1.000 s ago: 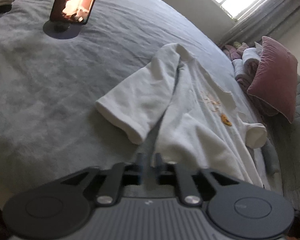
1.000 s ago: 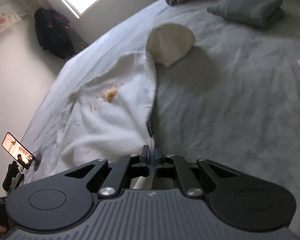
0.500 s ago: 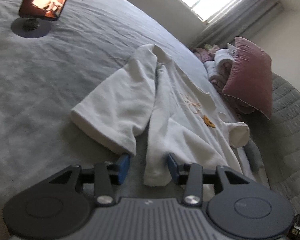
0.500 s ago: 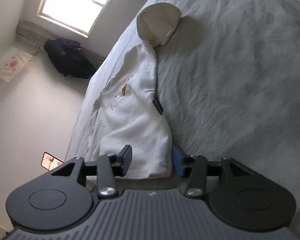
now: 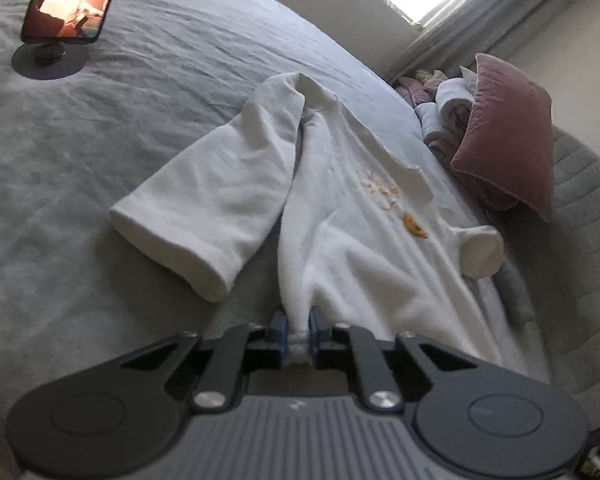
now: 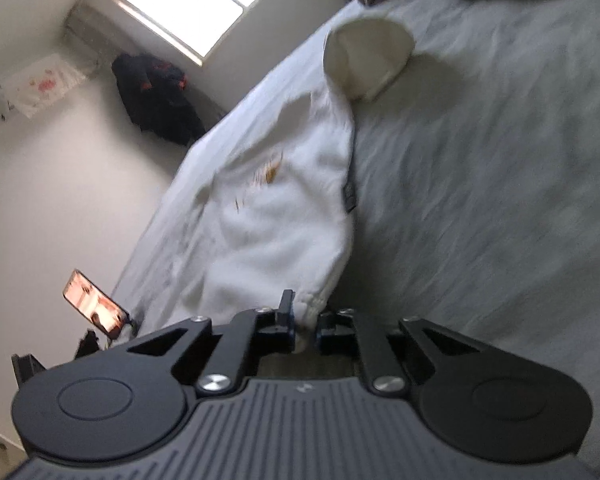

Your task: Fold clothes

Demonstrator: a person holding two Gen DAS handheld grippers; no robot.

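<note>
A white fleece sweatshirt with a small orange print on its chest (image 5: 360, 216) lies spread on a bed covered with a grey sheet (image 5: 148, 120), its collar end towards the window and its hem towards both cameras. The left gripper (image 5: 298, 330) has its jaws closing on the hem's left corner: a bunched bit of white hem sits pinched between the blue pads, and the fabric rises from there in a taut ridge. The right gripper (image 6: 304, 326) likewise has its jaws closing on the hem's right corner, with a fold of the ribbed edge squeezed between them; this view is blurred, so finer detail of the grip cannot be made out. One sleeve (image 5: 216, 200) is folded back beside the body of the sweatshirt, its cuff pointing towards the left gripper; the other sleeve's cuff (image 6: 368, 60) stands open like a tube on the far side. A small dark label (image 6: 350, 196) hangs at the side seam. A phone with a lit screen on a round black stand (image 5: 70, 0) sits on the sheet well apart from the garment. A dusty-pink velvet cushion (image 5: 508, 136) leans against a stack of folded clothes (image 5: 448, 116) near the window, and a dark jacket (image 6: 156, 96) hangs on the wall.
</note>
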